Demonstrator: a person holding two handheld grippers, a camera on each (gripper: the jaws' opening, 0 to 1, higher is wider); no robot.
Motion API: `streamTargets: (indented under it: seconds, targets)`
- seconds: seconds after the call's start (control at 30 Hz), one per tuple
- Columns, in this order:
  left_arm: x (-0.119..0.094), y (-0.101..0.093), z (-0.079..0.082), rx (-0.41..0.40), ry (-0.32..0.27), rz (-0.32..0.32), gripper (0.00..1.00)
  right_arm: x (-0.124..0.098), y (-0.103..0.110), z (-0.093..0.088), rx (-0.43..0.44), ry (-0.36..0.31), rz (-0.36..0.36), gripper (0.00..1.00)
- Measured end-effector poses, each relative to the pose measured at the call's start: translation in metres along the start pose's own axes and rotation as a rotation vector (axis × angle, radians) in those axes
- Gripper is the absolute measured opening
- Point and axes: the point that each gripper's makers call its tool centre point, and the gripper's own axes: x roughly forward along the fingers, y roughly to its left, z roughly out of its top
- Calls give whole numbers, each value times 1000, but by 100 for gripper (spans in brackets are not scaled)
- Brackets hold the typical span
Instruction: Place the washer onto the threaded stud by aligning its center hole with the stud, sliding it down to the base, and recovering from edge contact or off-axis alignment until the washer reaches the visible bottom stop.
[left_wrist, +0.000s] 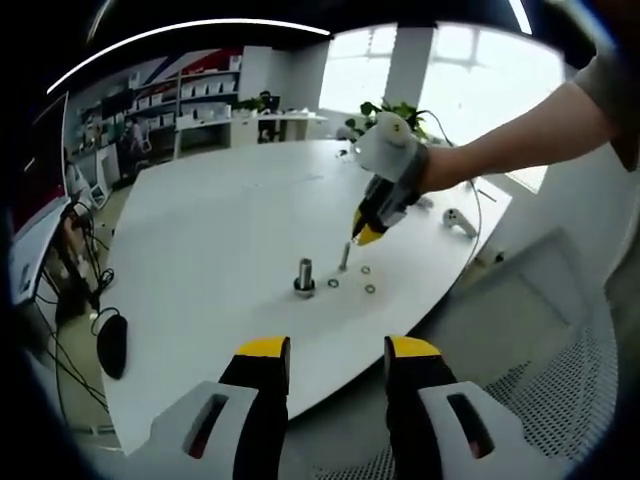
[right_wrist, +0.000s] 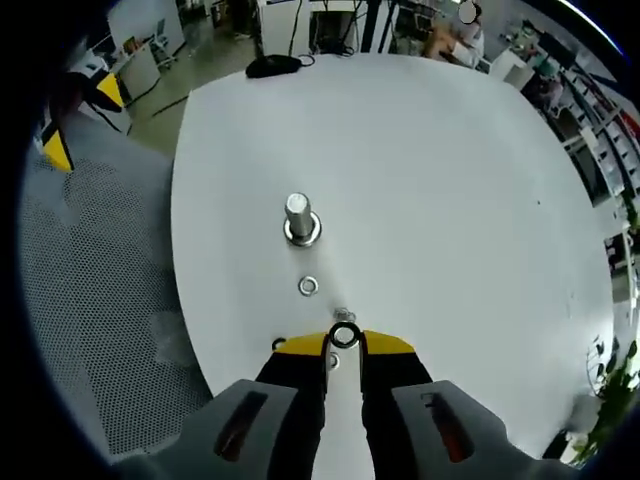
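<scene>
In the left gripper view, a black computer mouse (left_wrist: 111, 345) lies at the left edge of the big white table (left_wrist: 220, 230). The left gripper (left_wrist: 338, 360) hangs low in front of the table's near edge. Its two yellow-tipped jaws stand wide apart, and nothing is between them.

Near the middle of the table the threaded stud (left_wrist: 305, 274) stands straight up on its round base. Its long axis points up, away from the tabletop. Just to the right of it lie small loose washers (left_wrist: 368, 280), flat on the table. A thin bolt (left_wrist: 344, 257) stands upright among them.

Further right, a person's bare arm (left_wrist: 520, 140) reaches in from the upper right, slanting down to the table. It holds the right gripper (left_wrist: 366, 234), whose yellow tips point down, just above the thin bolt.

In the right gripper view, the stud (right_wrist: 300, 217) stands ahead, well apart from the jaws, with its top pointing toward the camera. A loose washer (right_wrist: 308, 287) lies flat between the stud and the jaws. The right gripper (right_wrist: 343, 343) has its jaws close together, pinching the washer (right_wrist: 344, 336) at its tips. The washer stands on its edge, so its round hole faces the camera. No writing can be read on anything.
</scene>
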Motion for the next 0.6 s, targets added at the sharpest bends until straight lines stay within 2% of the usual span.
streamTargets:
  seconds: [0.6]
  targets:
    - [0, 1, 0, -1, -3, 3, 36, 13, -2, -1, 3, 25, 7, 13]
